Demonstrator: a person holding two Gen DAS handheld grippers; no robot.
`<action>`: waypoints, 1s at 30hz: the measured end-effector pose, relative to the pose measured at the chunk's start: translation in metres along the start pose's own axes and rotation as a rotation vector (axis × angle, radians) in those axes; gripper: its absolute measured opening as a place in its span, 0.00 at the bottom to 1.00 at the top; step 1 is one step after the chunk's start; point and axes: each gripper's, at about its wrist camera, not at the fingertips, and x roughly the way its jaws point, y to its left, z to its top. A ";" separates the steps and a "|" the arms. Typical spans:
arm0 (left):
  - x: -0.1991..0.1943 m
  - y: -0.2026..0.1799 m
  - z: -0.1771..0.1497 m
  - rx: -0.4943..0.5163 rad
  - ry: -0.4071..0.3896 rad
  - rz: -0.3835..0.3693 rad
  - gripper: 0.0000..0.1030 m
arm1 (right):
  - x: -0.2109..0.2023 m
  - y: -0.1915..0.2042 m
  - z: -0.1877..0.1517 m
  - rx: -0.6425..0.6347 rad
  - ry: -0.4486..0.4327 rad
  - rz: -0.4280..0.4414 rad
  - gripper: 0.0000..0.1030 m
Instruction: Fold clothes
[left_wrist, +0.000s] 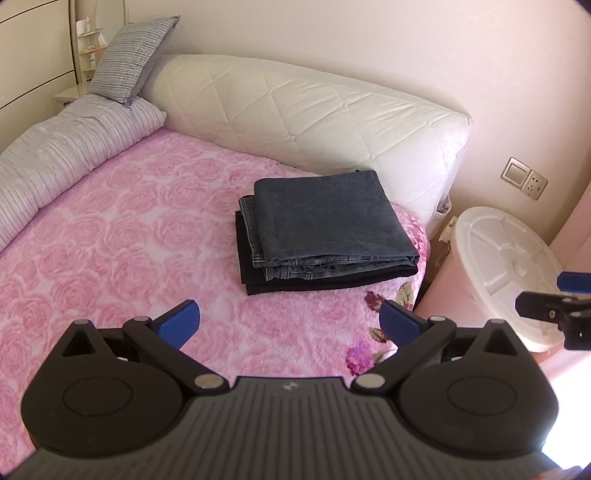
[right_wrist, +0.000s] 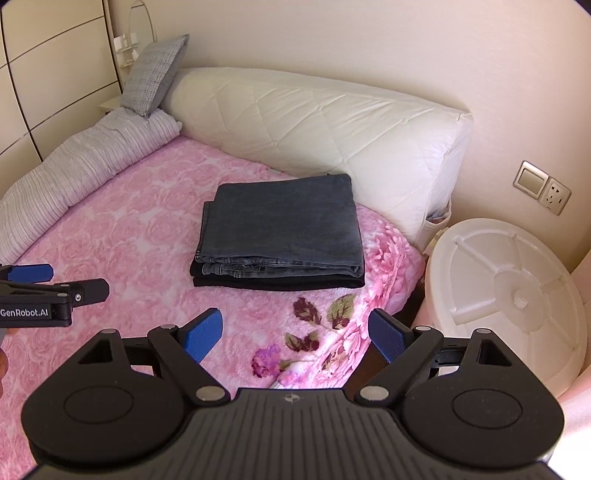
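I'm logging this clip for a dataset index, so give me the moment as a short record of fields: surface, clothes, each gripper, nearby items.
surface: bed with pink rose blanket
clothes: folded jeans stacked on a folded black garment, near the bed's corner
left gripper: open, empty, above the blanket, short of the stack
right gripper: open, empty, over the blanket's corner
headboard side: white quilted cushion
beside bed: white round container
far side: grey striped duvet, grey pillow
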 end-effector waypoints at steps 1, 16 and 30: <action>-0.002 0.000 -0.001 -0.001 -0.004 0.004 0.99 | -0.001 0.001 -0.001 -0.002 0.000 -0.002 0.86; -0.017 -0.002 -0.007 -0.031 -0.004 0.022 0.99 | -0.016 0.007 -0.008 -0.018 0.007 -0.010 0.86; -0.023 -0.005 -0.018 -0.040 0.011 0.035 0.99 | -0.021 0.015 -0.014 -0.039 0.023 -0.025 0.86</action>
